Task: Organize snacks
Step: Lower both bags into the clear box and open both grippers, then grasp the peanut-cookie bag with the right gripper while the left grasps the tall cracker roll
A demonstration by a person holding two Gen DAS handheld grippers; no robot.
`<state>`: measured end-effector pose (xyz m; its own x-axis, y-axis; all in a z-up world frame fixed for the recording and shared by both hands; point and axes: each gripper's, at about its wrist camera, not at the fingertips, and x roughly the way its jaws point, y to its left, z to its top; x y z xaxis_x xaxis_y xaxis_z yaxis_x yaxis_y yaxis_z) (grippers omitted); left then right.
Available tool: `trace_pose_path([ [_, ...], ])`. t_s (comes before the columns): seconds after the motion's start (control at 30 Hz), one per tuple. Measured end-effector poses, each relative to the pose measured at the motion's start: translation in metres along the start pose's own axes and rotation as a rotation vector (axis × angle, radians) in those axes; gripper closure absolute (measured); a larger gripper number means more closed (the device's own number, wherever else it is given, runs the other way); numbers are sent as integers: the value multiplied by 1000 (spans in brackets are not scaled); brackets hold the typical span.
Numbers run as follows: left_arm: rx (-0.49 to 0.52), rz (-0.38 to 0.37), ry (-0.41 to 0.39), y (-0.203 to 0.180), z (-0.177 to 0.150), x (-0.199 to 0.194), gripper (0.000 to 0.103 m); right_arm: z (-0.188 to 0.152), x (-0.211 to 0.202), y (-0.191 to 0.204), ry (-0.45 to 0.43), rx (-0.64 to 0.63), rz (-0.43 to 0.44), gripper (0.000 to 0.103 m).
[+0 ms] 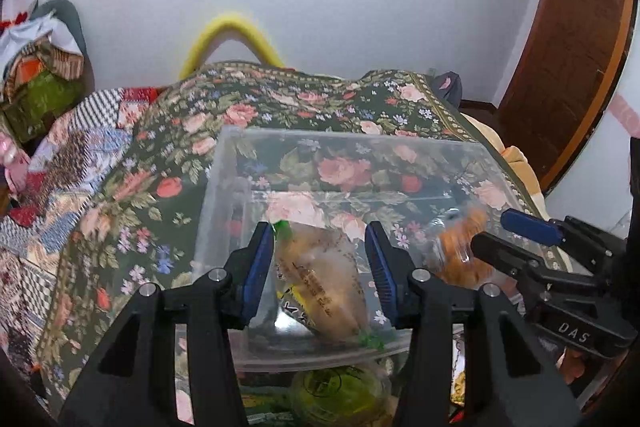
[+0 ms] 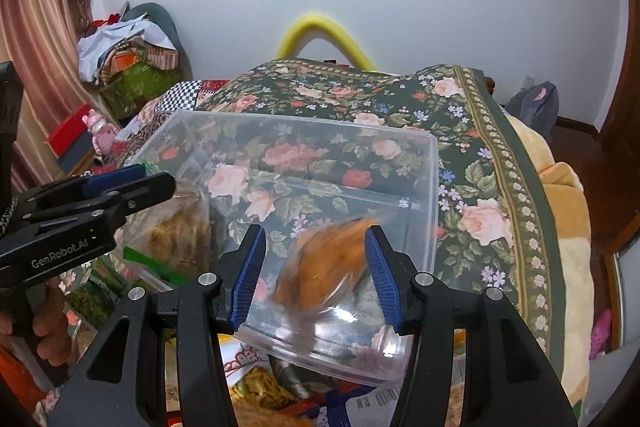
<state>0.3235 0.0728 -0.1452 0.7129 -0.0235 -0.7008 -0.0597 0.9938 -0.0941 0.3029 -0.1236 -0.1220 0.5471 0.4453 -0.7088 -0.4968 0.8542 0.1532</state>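
Both claws are hanging apart over the clear plastic bin (image 2: 424,163) on the floral bedspread (image 2: 500,131): left claw (image 1: 320,267) above the pale snack bag (image 1: 320,267), right claw (image 2: 316,267) above the blurred orange snack bag (image 2: 328,263); best letting each bag settle flat inside before withdrawing

Soft, even indoor light is filling both views, falling bright on the white wall (image 1: 360,7) and leaving only faint shadows. Fisheye distortion is bending the door frame (image 1: 568,75) and darkening the corners. The orange snack bag (image 2: 332,263) is smearing with motion blur in both views, while glare is glinting off the clear plastic box (image 2: 434,187) near its front edge.
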Motion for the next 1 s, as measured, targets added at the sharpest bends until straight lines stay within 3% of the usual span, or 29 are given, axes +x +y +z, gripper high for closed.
trace_pose_path([
  [0.13, 21, 16, -30, 1, 1, -17, 52, 2, -13, 0, -21, 7, -1, 48],
  [0.5, 29, 20, -69, 26, -12, -79, 44, -13, -60, 10, -84, 0, 25, 45],
  [0.73, 71, 55, -26, 40, -51, -101, 40, -39, -73, 17, -69, -2, 28, 45],
  [1.0, 50, 67, 67, 57, -101, -99, 39, -74, -67, 22, 7, 16, 43, 45],
])
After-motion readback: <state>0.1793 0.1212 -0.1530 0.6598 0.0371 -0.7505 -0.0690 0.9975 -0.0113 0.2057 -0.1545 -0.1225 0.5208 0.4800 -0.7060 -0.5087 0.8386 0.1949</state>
